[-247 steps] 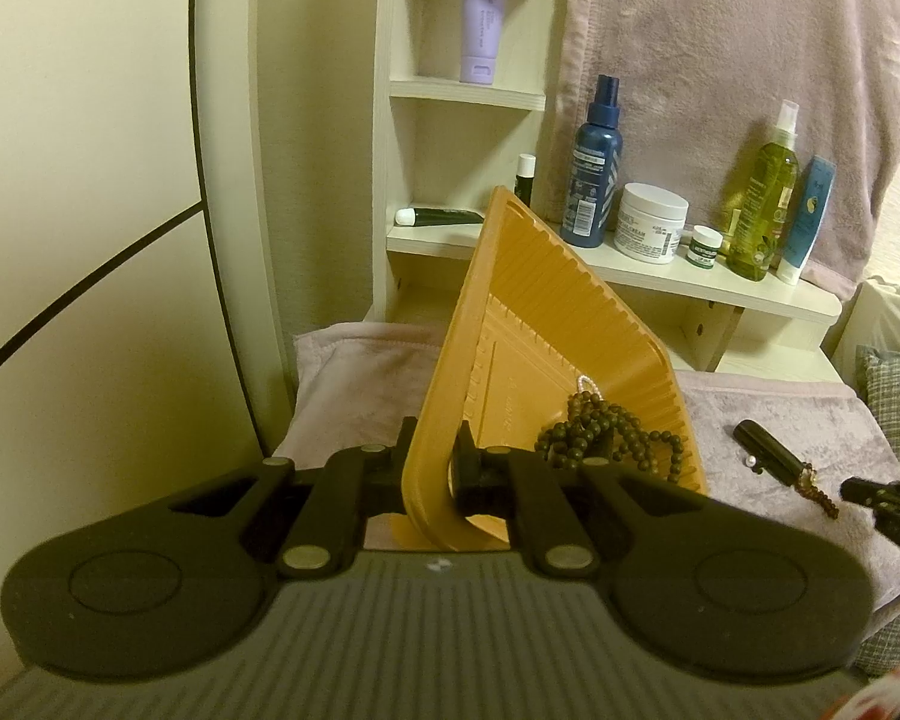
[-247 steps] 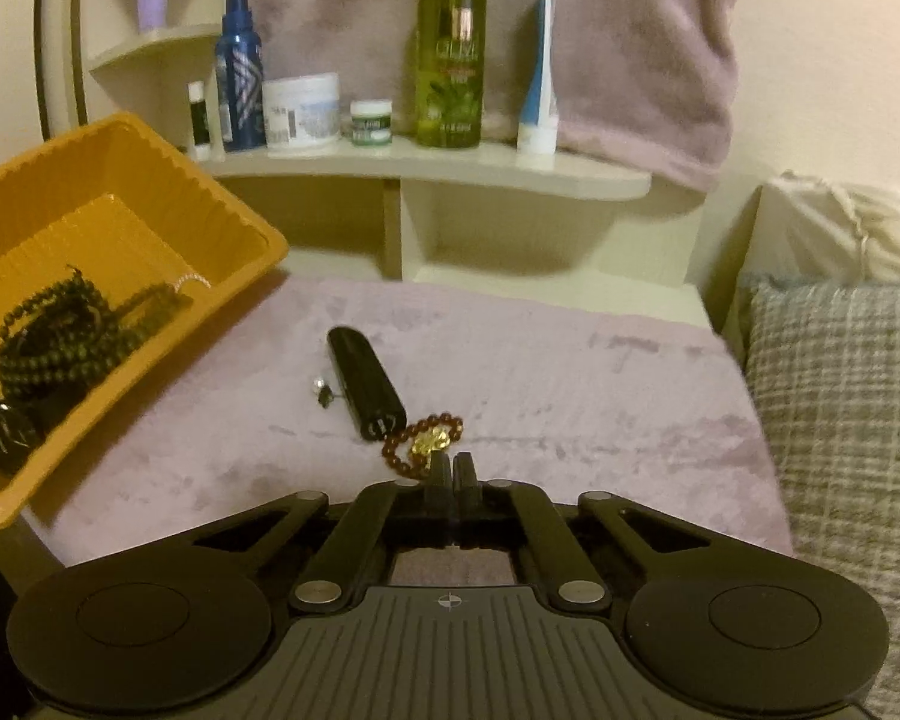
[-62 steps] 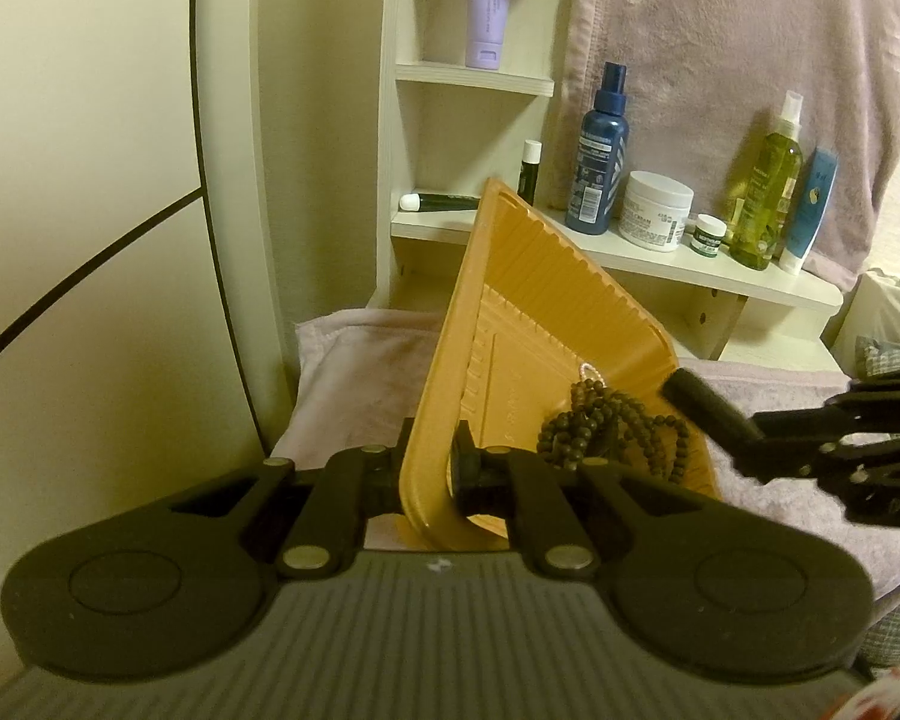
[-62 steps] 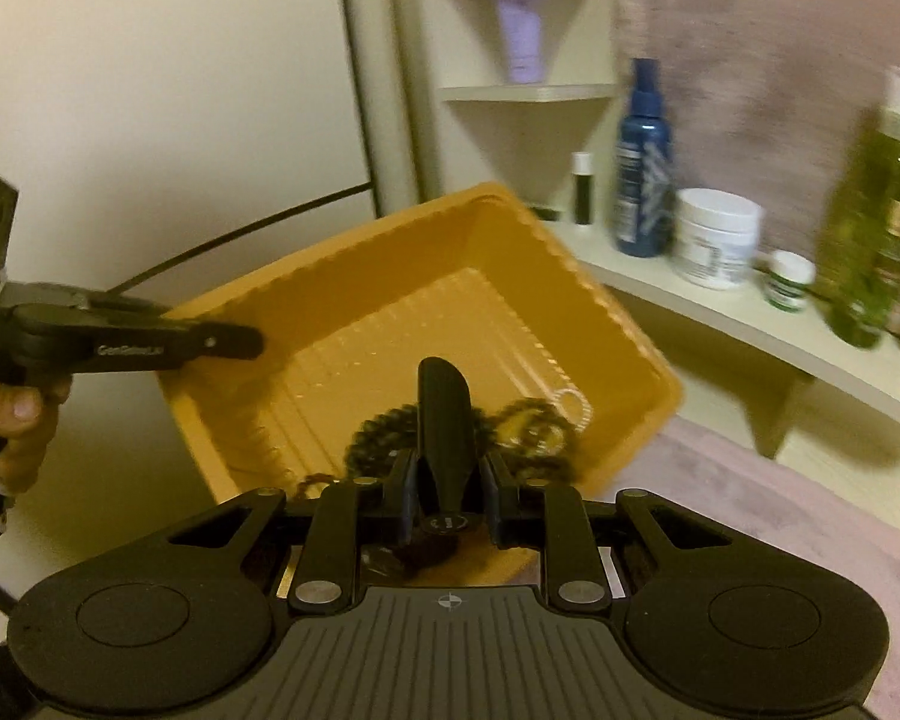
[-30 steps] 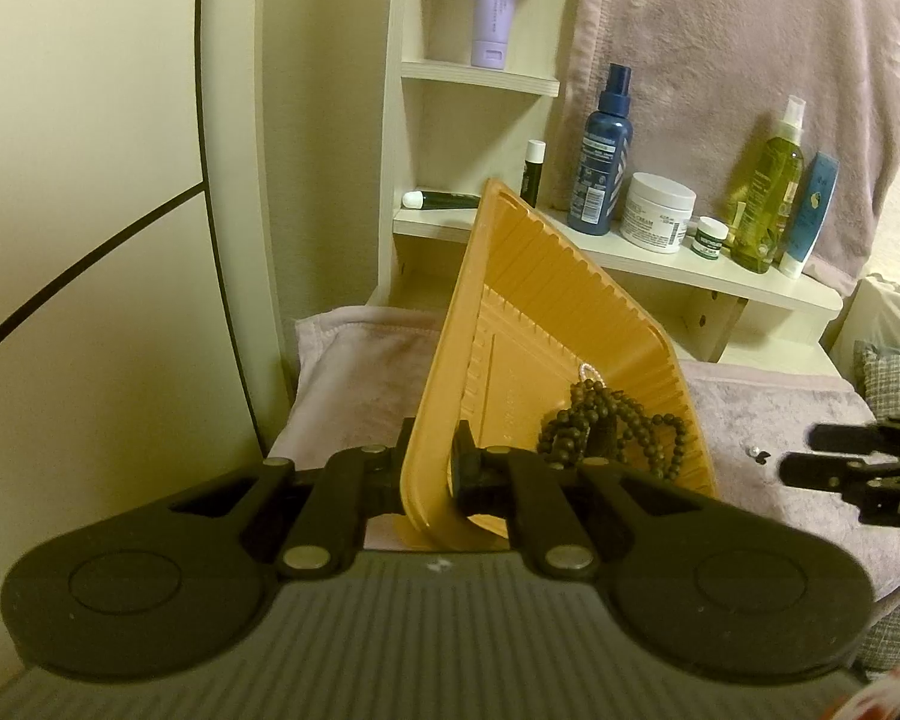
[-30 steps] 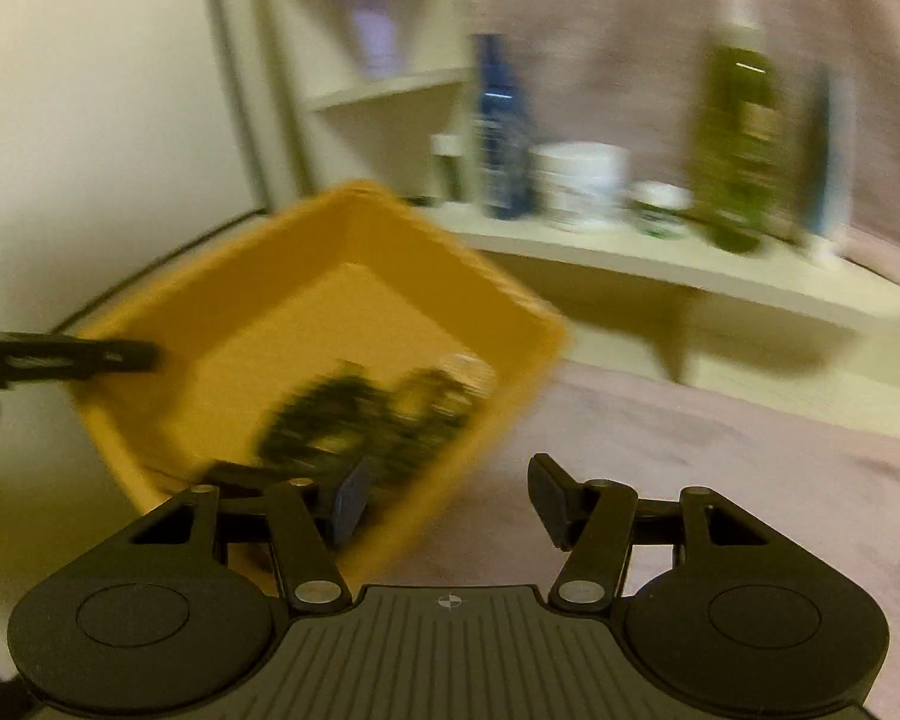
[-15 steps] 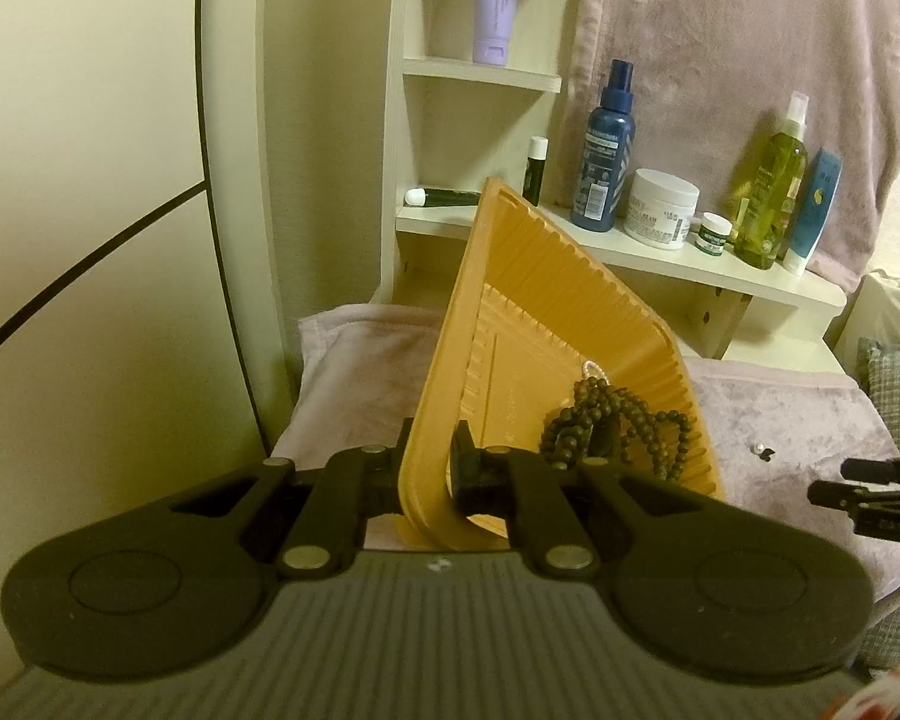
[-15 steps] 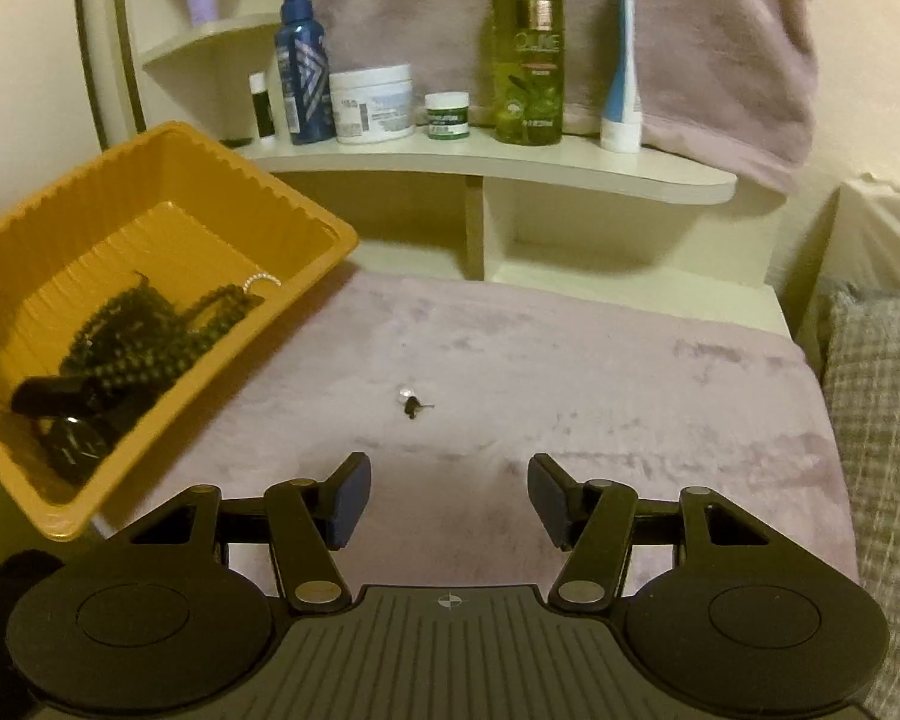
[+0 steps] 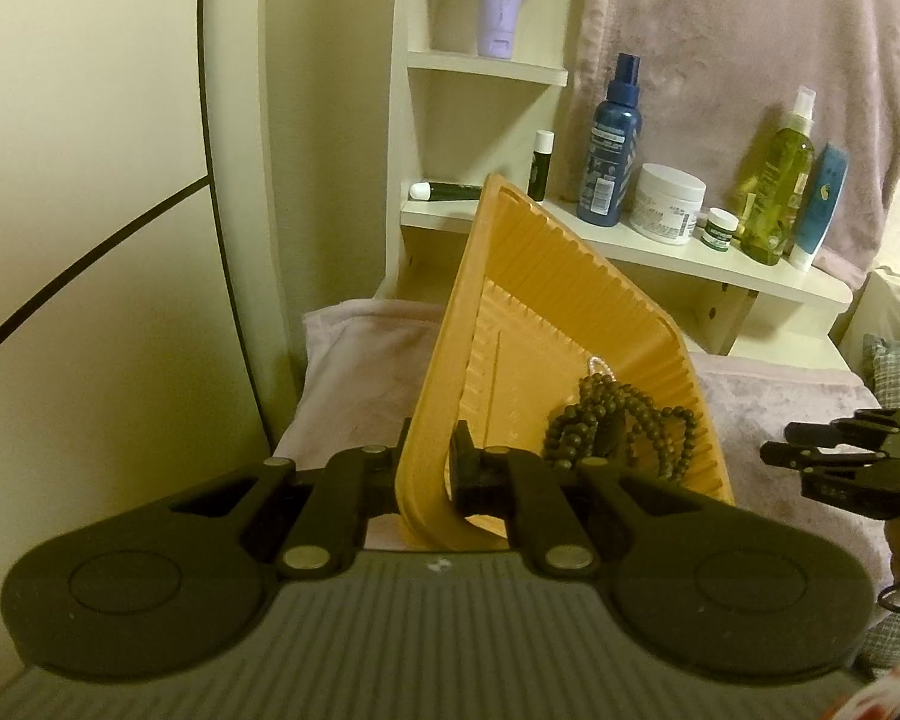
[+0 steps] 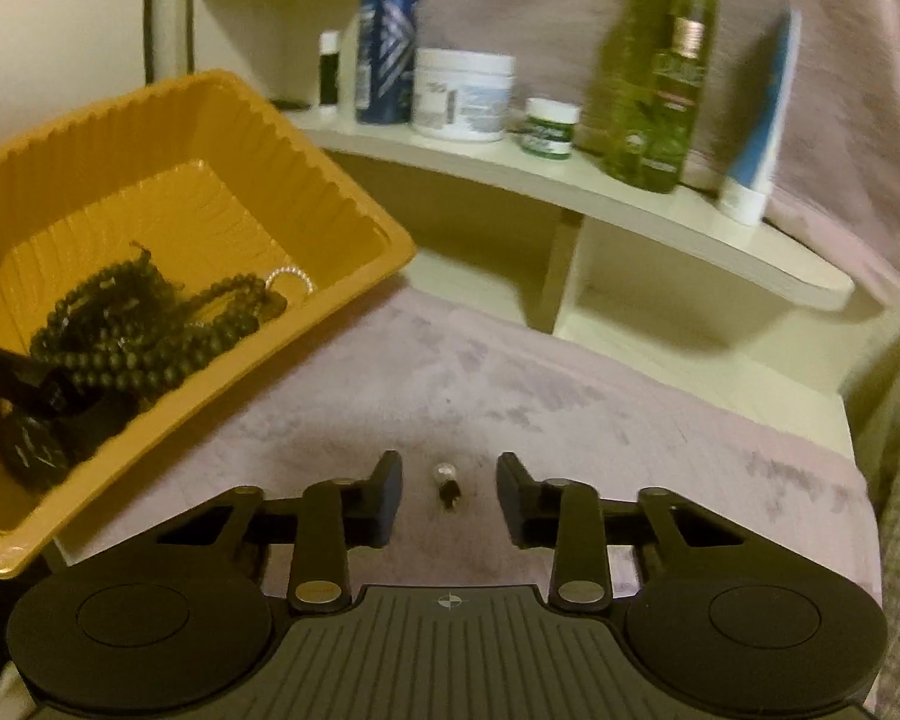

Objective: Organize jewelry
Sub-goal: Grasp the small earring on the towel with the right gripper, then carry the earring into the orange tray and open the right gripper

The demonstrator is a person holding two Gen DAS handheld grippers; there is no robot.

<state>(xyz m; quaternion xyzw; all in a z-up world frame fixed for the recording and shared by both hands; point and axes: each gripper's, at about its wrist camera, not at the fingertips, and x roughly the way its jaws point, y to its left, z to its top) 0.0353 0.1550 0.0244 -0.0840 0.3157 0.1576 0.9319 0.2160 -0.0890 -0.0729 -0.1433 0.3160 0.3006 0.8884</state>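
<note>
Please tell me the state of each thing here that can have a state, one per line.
Left gripper: shut on the yellow tray rim.
Right gripper: open, fingers either side of the small earring.
Yellow tray: tilted, holding jewelry.
Bead necklaces: piled inside the tray.
Small earring: lying on the pink cloth.

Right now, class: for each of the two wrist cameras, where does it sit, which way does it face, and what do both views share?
Left wrist: on the left gripper, facing the shelf, shut on the orange tray's rim; right gripper at its right edge.
Right wrist: on the right gripper, open, facing down at a small earring on the purple cloth.
Shared: tray, dark bead necklaces, blue spray bottle.
</note>
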